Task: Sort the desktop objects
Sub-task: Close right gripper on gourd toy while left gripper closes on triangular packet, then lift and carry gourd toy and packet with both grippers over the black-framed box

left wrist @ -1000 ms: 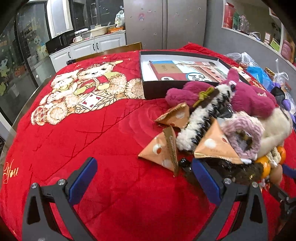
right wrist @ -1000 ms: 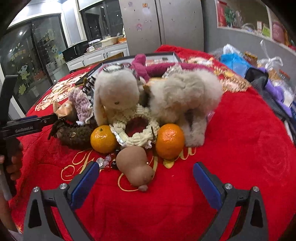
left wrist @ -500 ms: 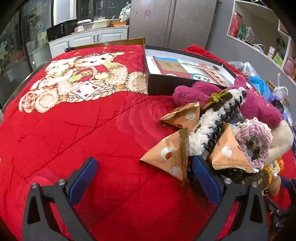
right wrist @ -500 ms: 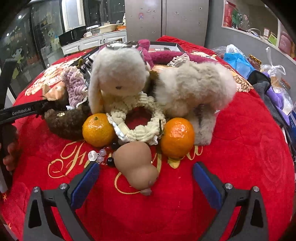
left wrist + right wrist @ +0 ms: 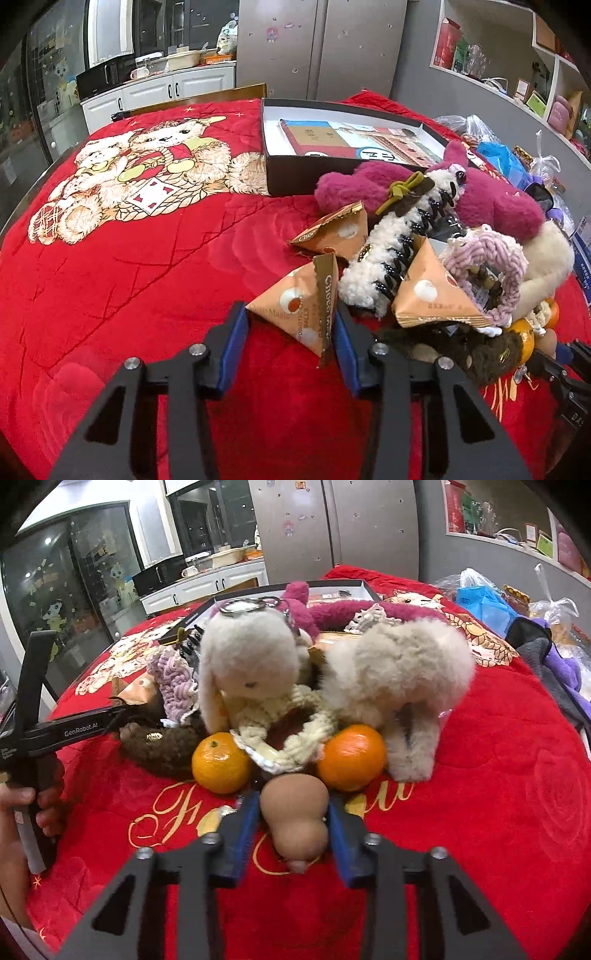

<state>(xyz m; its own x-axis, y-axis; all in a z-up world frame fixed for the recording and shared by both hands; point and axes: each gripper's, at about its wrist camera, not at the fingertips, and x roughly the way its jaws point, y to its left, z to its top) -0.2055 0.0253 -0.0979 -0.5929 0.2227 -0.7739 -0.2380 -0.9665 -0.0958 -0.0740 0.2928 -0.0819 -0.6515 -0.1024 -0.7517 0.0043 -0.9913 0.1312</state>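
Pick-up step: left gripper (image 5: 291, 334) clamped on orange triangular snack packet (image 5: 301, 314), right gripper (image 5: 291, 825) on tan gourd-shaped toy (image 5: 295, 812); next, lift clear

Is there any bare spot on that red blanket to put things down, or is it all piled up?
Bare blanket stretches from the left gripper to the printed bears, left of the black box. More lies right of the fluffy plush, before the grey cloth. The pile around the oranges is crowded.
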